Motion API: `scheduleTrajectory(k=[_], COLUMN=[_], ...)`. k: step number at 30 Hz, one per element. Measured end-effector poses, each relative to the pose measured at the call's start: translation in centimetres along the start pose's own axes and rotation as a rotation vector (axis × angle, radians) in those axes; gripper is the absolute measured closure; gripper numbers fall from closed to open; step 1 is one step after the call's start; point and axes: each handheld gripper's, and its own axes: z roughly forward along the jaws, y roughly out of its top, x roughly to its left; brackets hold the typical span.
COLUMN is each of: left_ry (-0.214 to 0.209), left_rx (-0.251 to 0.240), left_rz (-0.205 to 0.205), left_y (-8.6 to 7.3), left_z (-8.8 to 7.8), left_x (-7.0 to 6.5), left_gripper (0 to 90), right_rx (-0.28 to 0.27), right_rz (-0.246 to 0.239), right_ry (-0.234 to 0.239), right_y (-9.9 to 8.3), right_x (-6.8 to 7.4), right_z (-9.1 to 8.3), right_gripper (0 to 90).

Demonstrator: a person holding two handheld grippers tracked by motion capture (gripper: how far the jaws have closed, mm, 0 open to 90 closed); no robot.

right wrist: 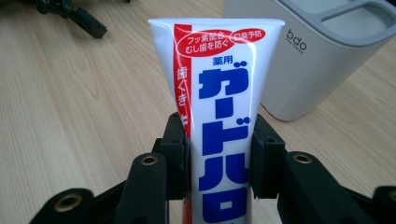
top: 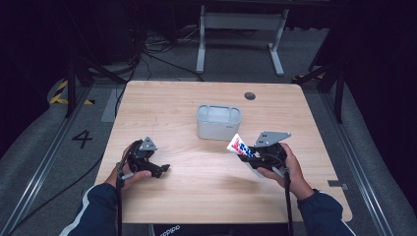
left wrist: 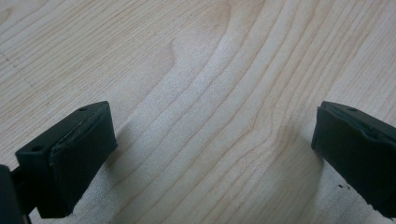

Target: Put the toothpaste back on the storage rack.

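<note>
Two forearms in dark blue sleeves with a white stripe come in over the near edge of the light wooden table (top: 206,196), each hand holding a black two-jaw gripper. The left hand (top: 129,173) rests on the tabletop at the near left, and the left gripper (top: 163,169) points toward the middle of the table with its jaws spread wide; in the left gripper view the two black pads (left wrist: 70,156) stand far apart over bare wood grain, nothing between them.

At the near right, the right hand (top: 290,169) holds the right gripper (top: 246,156), whose jaws are clamped on a toothpaste tube (top: 238,145) (white, with a red band and blue Japanese lettering). The right gripper view shows the pads pressing both sides of the tube's body, with the flat crimped end (right wrist: 217,23) pointing away from the hand. The tube is lifted and tilted toward the far left, its crimped end near the right front corner of the holder without touching it, as far as the high view shows.

Farther in, at the table's middle, stands a pale grey toothbrush holder (top: 219,121), rounded and open-topped, with small "bdo" lettering on its side (right wrist: 297,41). Beyond it, near the far edge, sits a dark round cable grommet (top: 250,95).
</note>
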Motion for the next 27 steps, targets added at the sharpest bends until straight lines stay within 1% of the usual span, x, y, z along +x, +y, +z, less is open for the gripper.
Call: scheduleTrajectory(k=[10,16,21,27], left_ry=[0.000,0.000,0.000,0.002], left_rx=[0.000,0.000,0.000,-0.003], left_rz=[0.000,0.000,0.000,-0.001], left_y=[0.0,0.0,0.0,0.0], left_z=[0.0,0.0,0.0,0.0], left_x=[0.0,0.0,0.0,0.0], left_gripper=[0.0,0.1,0.0,0.0], right_rx=[-0.057,-0.092,-0.124,-0.151], right_rz=[-0.008,-0.011,-0.007,-0.013], right_ry=[0.011,0.009,-0.004,0.007], right_y=[0.7,1.3,1.8,2.5], right_x=[0.2,0.2,0.1,0.1], right_z=[-0.8,-1.2,-1.6,-1.7], right_gripper=[65.1,65.2,65.3,65.1])
